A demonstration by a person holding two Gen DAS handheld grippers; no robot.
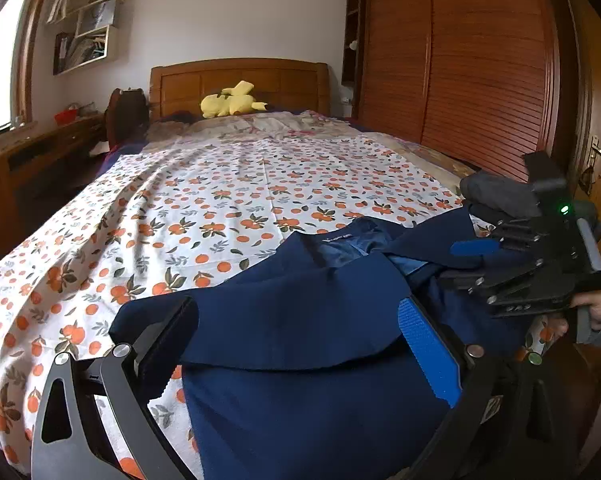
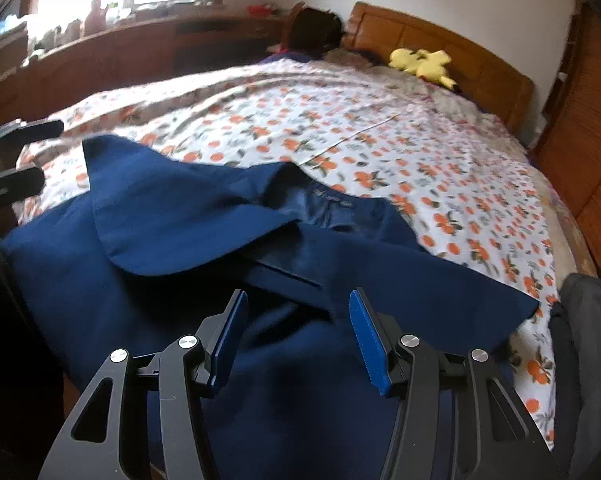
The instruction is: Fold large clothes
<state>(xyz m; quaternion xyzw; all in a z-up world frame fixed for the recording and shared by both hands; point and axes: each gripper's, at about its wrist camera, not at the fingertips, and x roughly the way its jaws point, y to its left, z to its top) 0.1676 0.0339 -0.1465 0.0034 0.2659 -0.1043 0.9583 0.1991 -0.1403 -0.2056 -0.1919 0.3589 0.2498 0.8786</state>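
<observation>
While the navy jacket [image 2: 204, 264] lies spread over the near end of the bed [image 1: 228, 184], both tools work at its near edge. The right tool [image 2: 298, 336] hangs above the garment's lower front with its jaws apart; the blue pads [image 2: 366, 336] show dark cloth below and between them, but neither pad presses on it, so this tool is released. Just ahead of its fingertips sits the folded-over lapel and, beyond that, the collar with its lighter lining. To its left, the jacket's other front panel is turned back across the body.

The left tool [image 1: 300, 332] stands wide, with the jacket's fabric draped across the space between its fingers; a fold of cloth covers the left fingertip. Whether it is pinching the cloth or only lying under it, I cannot tell. To its right, the right tool appears side-on above the jacket, held by a hand [image 1: 598, 306].

Far ahead of both tools, a yellow plush toy [image 1: 230, 100] rests by the wooden headboard [image 1: 236, 80], on the orange-print sheet [image 1: 180, 216].
</observation>
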